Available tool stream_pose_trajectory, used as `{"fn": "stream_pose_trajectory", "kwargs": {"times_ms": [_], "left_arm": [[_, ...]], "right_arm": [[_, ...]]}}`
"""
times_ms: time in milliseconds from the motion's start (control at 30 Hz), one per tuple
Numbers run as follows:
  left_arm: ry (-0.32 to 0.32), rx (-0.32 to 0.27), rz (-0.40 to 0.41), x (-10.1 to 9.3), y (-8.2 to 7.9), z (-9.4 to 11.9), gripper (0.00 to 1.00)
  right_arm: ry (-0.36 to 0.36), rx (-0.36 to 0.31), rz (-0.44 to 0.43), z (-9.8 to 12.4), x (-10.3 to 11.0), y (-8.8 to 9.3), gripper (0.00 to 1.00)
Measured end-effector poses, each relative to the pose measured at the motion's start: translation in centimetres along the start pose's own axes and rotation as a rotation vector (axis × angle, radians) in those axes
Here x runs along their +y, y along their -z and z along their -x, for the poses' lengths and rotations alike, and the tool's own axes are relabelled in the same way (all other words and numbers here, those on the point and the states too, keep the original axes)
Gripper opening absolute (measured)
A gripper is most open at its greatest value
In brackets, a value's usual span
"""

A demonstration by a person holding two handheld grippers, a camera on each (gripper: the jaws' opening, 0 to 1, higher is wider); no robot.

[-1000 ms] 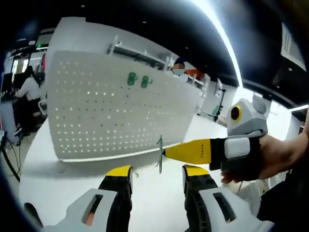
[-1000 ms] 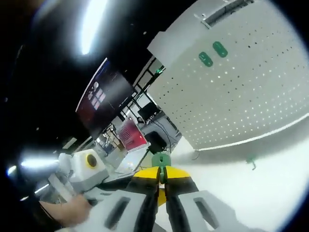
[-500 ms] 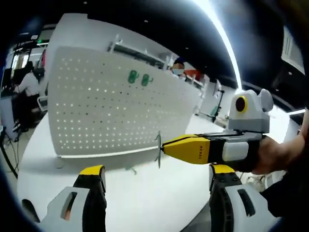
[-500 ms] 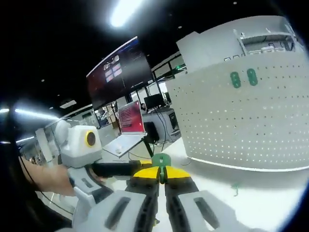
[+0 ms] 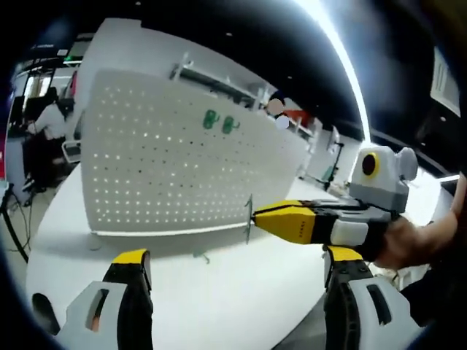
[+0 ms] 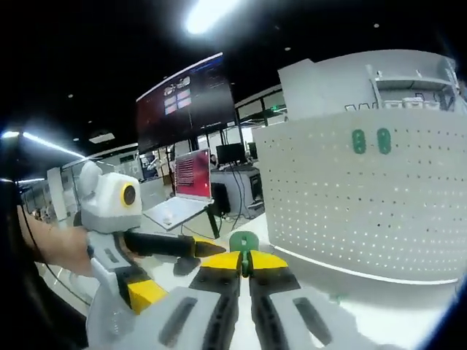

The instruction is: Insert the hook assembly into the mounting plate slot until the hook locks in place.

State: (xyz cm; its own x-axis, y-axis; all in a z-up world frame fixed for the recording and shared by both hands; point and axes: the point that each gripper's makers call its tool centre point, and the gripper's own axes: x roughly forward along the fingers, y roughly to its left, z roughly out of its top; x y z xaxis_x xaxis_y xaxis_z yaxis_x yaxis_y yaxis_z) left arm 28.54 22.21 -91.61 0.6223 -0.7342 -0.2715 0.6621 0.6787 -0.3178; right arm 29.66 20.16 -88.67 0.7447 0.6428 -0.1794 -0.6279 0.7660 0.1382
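The right claw (image 6: 245,264) is clenched on the hook (image 6: 244,242), gripping it by the lower part so that the green rounded head projects just above the yellow tips. In the left gripper view the same claw (image 5: 252,216) enters from the right, and the hook (image 5: 248,217) appears edge-on as a thin flat piece at its tip. The left claw (image 5: 237,262) is released, jaws spread wide and holding nothing, above the surface (image 5: 219,292).

Handling judgement: the hook looks small, light and stiff, probably plastic with a thin profile. Grip it low on the body, as now, leaving the head and insertion end free. A smooth thin part may pivot in the jaws under side load, so push straight along its length.

The plate (image 6: 365,204) is a white perforated board standing upright on the surface, ahead of the right claw and apart from it. Two green hooks (image 6: 369,141) already sit side by side near its top. A small green piece (image 5: 201,255) lies on the surface near the plate's lower edge (image 5: 175,232).

Open room lies between both claws and the plate face. The left claw stands beside the approach path and could crowd it.
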Motion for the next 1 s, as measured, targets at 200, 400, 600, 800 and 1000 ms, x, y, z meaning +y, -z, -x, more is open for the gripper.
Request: {"fn": "stream_pose_trajectory", "kwargs": {"times_ms": [200,400,600,800,1000], "left_arm": [[-0.015,-0.025,0.024,0.5,-0.4,0.5,1.00],[-0.040,-0.028,0.031,0.8,-0.6,1.1,1.00],[-0.062,-0.033,0.025,1.6,-0.7,1.2,1.00],[-0.080,-0.016,0.024,2.2,-0.4,1.3,1.00],[-0.074,-0.001,0.018,2.0,-0.3,0.9,1.00]], "right_arm": [[0.057,-0.035,0.044,-0.6,-1.5,-0.8,0.00],[0.131,-0.088,0.100,-1.0,-3.3,-1.9,0.00],[0.259,-0.192,0.142,-1.3,-6.5,-4.4,0.00],[0.364,-0.261,0.165,-1.5,-9.7,-6.8,0.00],[0.453,-0.284,0.173,-1.5,-13.4,-7.9,0.00]]}}
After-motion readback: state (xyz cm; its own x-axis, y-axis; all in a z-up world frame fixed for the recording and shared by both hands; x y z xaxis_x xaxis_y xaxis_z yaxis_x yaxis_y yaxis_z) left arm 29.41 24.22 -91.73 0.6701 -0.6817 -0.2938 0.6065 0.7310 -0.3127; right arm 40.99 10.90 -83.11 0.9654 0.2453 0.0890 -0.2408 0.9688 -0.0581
